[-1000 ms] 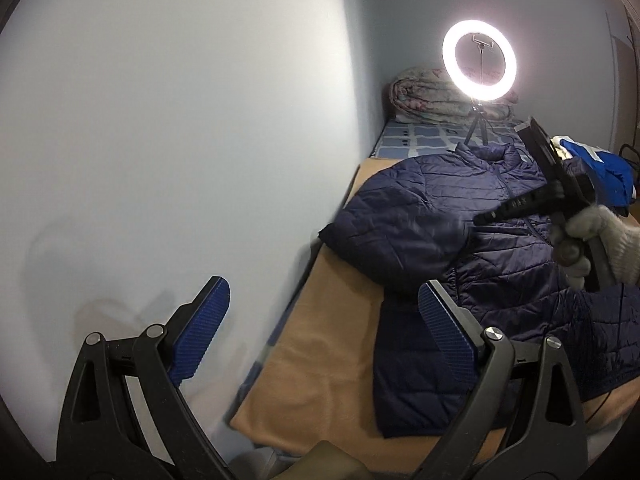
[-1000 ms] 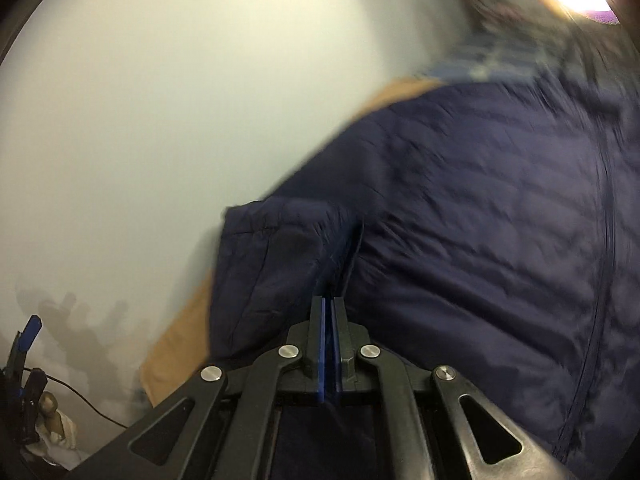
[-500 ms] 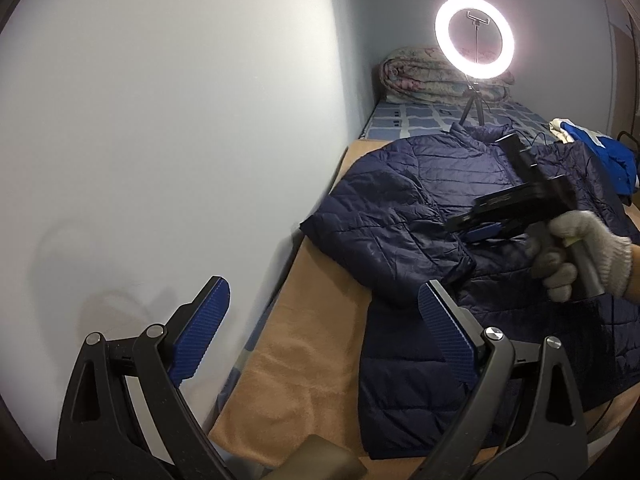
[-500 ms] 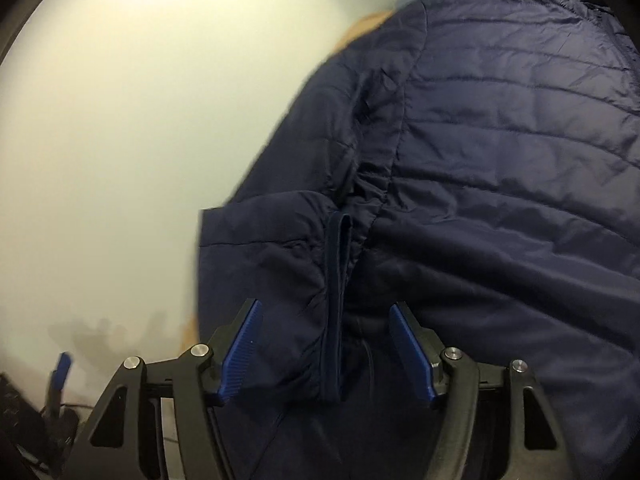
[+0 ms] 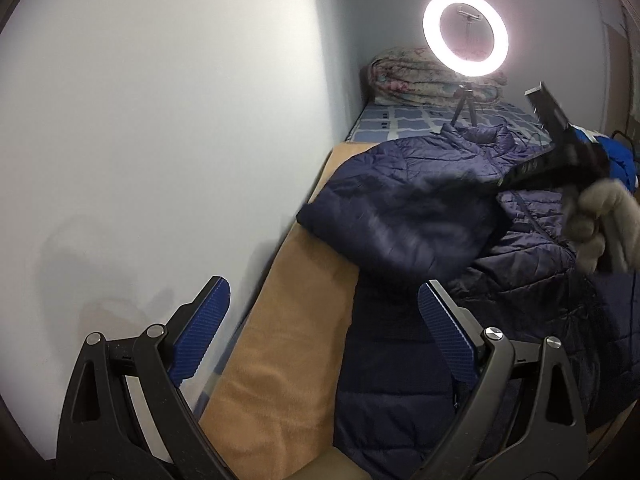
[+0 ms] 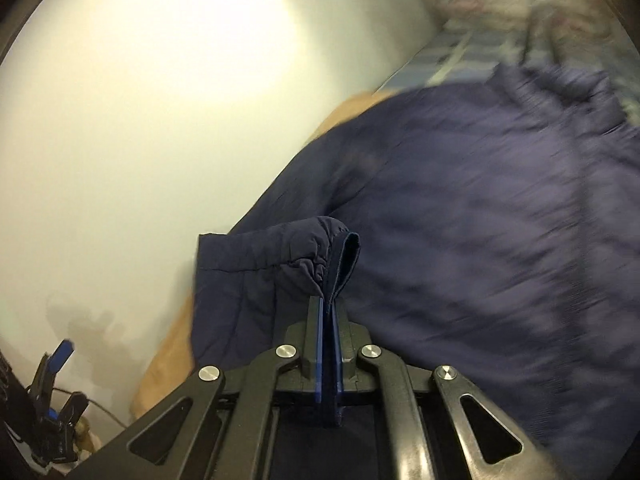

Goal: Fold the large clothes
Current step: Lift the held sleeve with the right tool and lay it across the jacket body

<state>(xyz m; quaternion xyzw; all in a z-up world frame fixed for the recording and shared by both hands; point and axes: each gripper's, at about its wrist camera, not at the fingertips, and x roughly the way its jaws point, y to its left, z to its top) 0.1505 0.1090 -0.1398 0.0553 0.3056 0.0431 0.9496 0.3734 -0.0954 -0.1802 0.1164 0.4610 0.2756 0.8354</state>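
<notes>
A navy quilted jacket (image 5: 420, 216) lies on a tan blanket (image 5: 288, 344) on a bed beside a white wall. My right gripper (image 6: 329, 312) is shut on the jacket's sleeve cuff (image 6: 340, 256) and holds the sleeve up over the jacket's body (image 6: 480, 240). In the left wrist view that gripper (image 5: 504, 182) shows at the right, held by a gloved hand (image 5: 604, 224), above the folded-over sleeve. My left gripper (image 5: 320, 320) is open and empty, above the blanket's near end, short of the jacket's hem.
A lit ring light on a small tripod (image 5: 466, 40) stands at the bed's far end before a rolled quilt (image 5: 420, 80). A blue garment (image 5: 616, 156) lies at far right. The wall (image 5: 160, 120) runs along the bed's left side.
My right gripper was open around the sleeve cuff half a second ago; now it has shut on the cuff and lifted it. My left gripper has stayed open.
</notes>
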